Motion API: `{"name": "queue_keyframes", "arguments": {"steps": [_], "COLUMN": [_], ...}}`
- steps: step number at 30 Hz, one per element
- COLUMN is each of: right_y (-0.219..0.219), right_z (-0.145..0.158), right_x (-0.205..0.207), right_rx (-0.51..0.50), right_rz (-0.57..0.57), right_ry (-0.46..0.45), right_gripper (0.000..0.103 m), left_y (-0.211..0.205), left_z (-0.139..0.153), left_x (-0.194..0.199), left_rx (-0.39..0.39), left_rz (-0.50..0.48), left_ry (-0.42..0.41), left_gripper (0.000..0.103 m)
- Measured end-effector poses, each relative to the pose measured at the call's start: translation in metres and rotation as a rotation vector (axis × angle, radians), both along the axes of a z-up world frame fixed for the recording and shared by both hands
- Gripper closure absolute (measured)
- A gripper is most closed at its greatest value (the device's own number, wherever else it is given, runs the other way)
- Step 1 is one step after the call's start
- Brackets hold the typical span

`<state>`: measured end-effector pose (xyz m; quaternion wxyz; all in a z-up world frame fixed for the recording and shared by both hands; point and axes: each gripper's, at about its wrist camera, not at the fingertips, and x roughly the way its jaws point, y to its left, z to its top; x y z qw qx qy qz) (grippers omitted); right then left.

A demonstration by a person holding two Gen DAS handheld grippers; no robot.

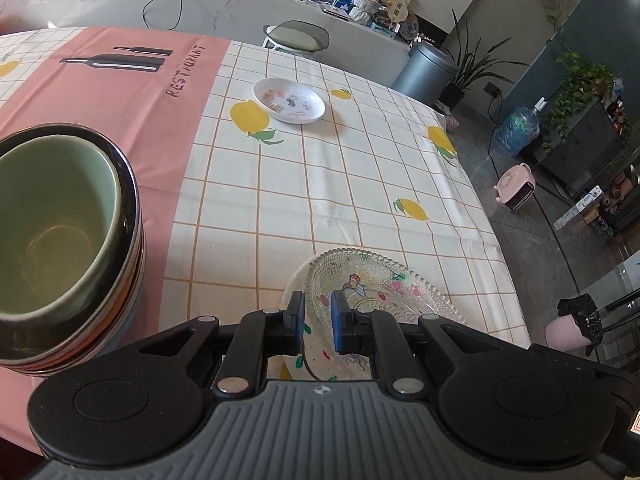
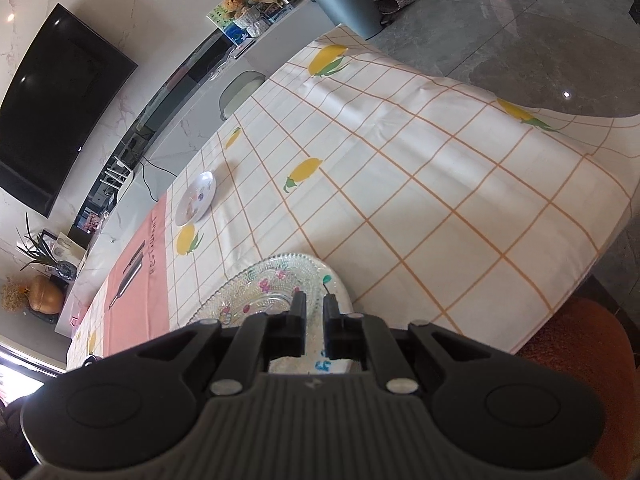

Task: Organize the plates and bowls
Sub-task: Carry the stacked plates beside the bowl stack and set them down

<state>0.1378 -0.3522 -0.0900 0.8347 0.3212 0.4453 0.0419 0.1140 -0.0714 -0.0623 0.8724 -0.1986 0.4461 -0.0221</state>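
Note:
A clear glass plate (image 1: pixel 384 292) with a flower print lies on a white plate (image 1: pixel 289 300) near the table's front. My left gripper (image 1: pixel 318 304) is shut on the glass plate's near rim, which runs between the blue pads. In the right wrist view the glass plate (image 2: pixel 256 292) and the white plate (image 2: pixel 316 354) sit at my right gripper (image 2: pixel 314 304). Its jaws are closed on the white plate's near rim. A green bowl (image 1: pixel 60 220) nests in a stack of dark bowls at the left. A white dish (image 1: pixel 290 100) with stickers sits farther back.
The lemon-check tablecloth (image 1: pixel 340 184) ends at a drop on the right. A grey stool (image 1: pixel 296 36) and a grey bin (image 1: pixel 426 68) stand behind the table. A pink heater (image 1: pixel 516 188) is on the floor, and an orange seat (image 2: pixel 580 360) is beside the table.

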Motion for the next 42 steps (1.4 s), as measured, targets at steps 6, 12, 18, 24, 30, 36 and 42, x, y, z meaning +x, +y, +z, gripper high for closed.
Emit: {"name": "queue_keyframes", "arguments": {"steps": [6, 12, 18, 24, 30, 36, 42], "right_y": [0.001, 0.005, 0.007, 0.011, 0.015, 0.018, 0.020], "right_z": [-0.005, -0.006, -0.009, -0.011, -0.012, -0.014, -0.013], "right_x": [-0.005, -0.005, -0.005, -0.006, -0.005, -0.005, -0.004], "right_rx": [-0.020, -0.045, -0.068, -0.093, -0.132, -0.147, -0.166], "right_rz": [-0.011, 0.001, 0.005, 0.013, 0.021, 0.028, 0.039], "right_ry": [0.016, 0.016, 0.024, 0.023, 0.017, 0.015, 0.010], "right_gripper": [0.096, 0.096, 0.095, 0.095, 0.094, 0.093, 0.093], "left_y": [-0.003, -0.004, -0.008, -0.007, -0.007, -0.007, -0.011], "left_z": [-0.006, -0.009, -0.012, -0.017, -0.021, -0.021, -0.020], "left_x": [-0.003, -0.004, -0.004, -0.003, -0.002, -0.001, -0.001], "left_rx": [0.024, 0.047, 0.076, 0.088, 0.088, 0.107, 0.136], "left_rz": [-0.021, -0.029, -0.051, -0.062, -0.080, -0.088, -0.100], "left_ry": [0.006, 0.014, 0.017, 0.041, 0.049, 0.044, 0.041], "left_gripper": [0.089, 0.089, 0.089, 0.089, 0.090, 0.093, 0.094]}}
